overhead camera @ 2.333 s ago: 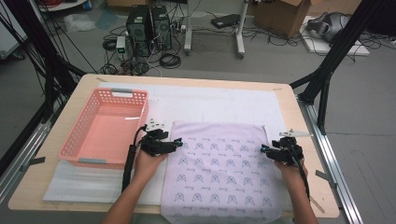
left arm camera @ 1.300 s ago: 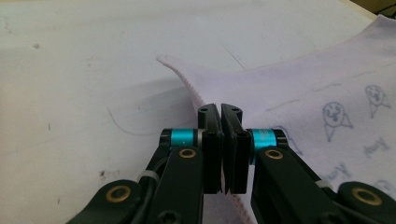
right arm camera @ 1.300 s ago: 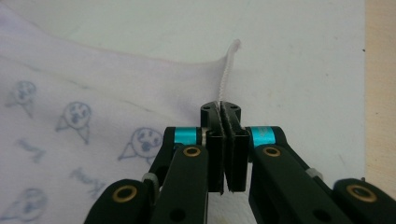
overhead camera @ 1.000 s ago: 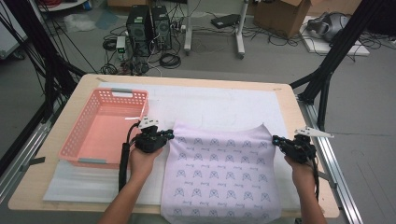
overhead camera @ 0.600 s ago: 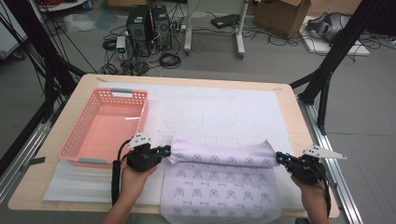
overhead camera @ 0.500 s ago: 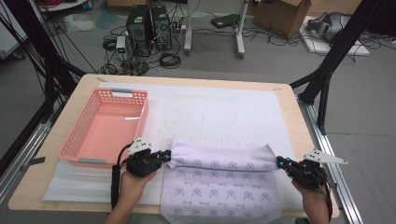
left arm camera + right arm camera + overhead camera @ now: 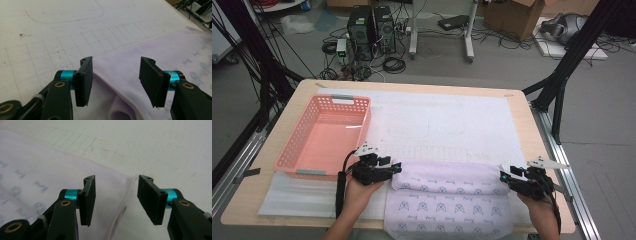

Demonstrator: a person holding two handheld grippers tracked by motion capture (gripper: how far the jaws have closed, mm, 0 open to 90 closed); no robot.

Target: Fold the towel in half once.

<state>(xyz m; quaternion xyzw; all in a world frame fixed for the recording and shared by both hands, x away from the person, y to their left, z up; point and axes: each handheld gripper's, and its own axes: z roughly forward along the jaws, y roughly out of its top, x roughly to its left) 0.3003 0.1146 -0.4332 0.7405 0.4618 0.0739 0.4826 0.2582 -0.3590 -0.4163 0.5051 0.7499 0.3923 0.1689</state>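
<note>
A lavender cloth [image 7: 447,200] printed with small dark motifs lies at the near edge of the table, its far part folded over into a rolled band. My left gripper [image 7: 395,169] is at the band's left end and my right gripper [image 7: 503,176] at its right end. In the left gripper view the gripper [image 7: 115,62] is open, and the cloth's [image 7: 155,47] folded corner lies loose between the jaws. In the right gripper view the gripper [image 7: 116,178] is open astride the cloth's [image 7: 37,177] hemmed edge, without pinching it.
A pink lattice basket [image 7: 343,99] stands on the left of the table, just beyond my left hand. A white mat [image 7: 452,120] with faint drawn outlines and a grid covers the tabletop. Black frame posts rise at both sides; computers and cables lie on the floor beyond.
Both grippers drew back toward the person, taking the cloth's far edge with them. The flat cloth is now folded over itself into a band.
</note>
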